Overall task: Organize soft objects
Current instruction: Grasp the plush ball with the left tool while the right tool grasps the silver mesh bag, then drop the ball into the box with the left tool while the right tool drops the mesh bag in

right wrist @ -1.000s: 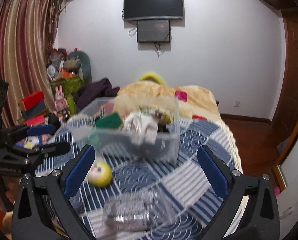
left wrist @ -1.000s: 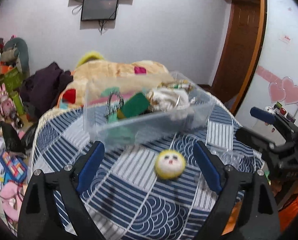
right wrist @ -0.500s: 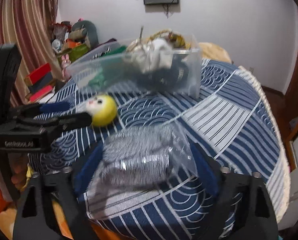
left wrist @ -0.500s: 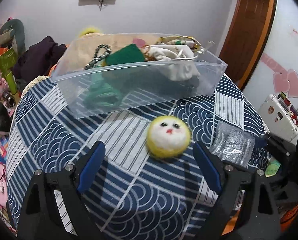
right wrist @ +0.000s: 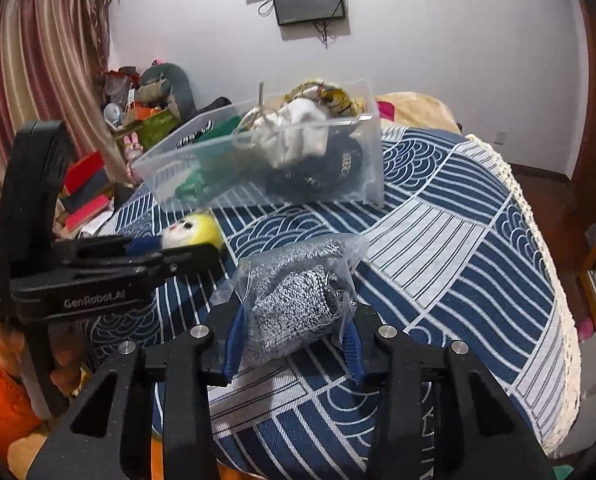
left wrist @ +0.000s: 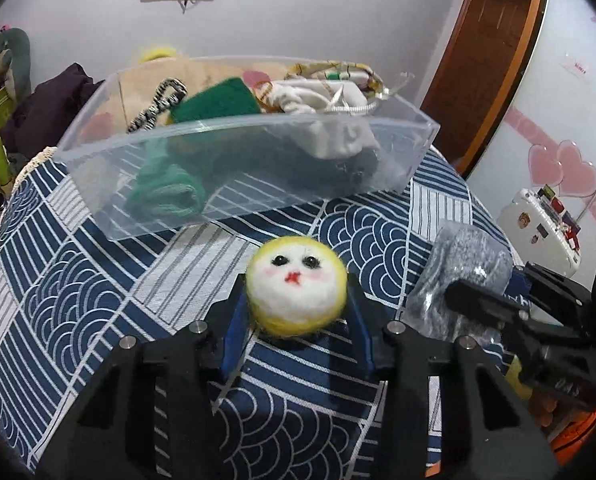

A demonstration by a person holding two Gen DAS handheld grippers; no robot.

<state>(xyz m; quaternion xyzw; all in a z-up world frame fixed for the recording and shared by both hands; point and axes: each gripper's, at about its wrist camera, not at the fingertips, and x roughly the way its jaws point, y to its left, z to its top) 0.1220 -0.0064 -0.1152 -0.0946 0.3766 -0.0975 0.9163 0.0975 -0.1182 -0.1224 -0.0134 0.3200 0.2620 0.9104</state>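
Observation:
My left gripper (left wrist: pixel 295 300) is shut on a yellow felt ball with a white face (left wrist: pixel 295 286), which rests on the blue patterned tablecloth (left wrist: pixel 77 280). It also shows in the right wrist view (right wrist: pixel 191 232). My right gripper (right wrist: pixel 293 320) is shut on a clear bag of grey knit fabric (right wrist: pixel 293 296), also seen in the left wrist view (left wrist: pixel 466 268). Behind both stands a clear plastic bin (left wrist: pixel 237 184) holding green, white and dark soft items; it also shows in the right wrist view (right wrist: pixel 362 176).
The round table drops off at its lace edge (right wrist: pixel 554 280) on the right. A bed with a beige blanket (right wrist: pixel 414 108) lies behind the bin. Toys and boxes (right wrist: pixel 85 184) clutter the floor at left. A white case (left wrist: pixel 542 224) stands at right.
Both grippers have moved down and forward to the table. The left has closed on the yellow ball and the right has closed on the bagged grey fabric.

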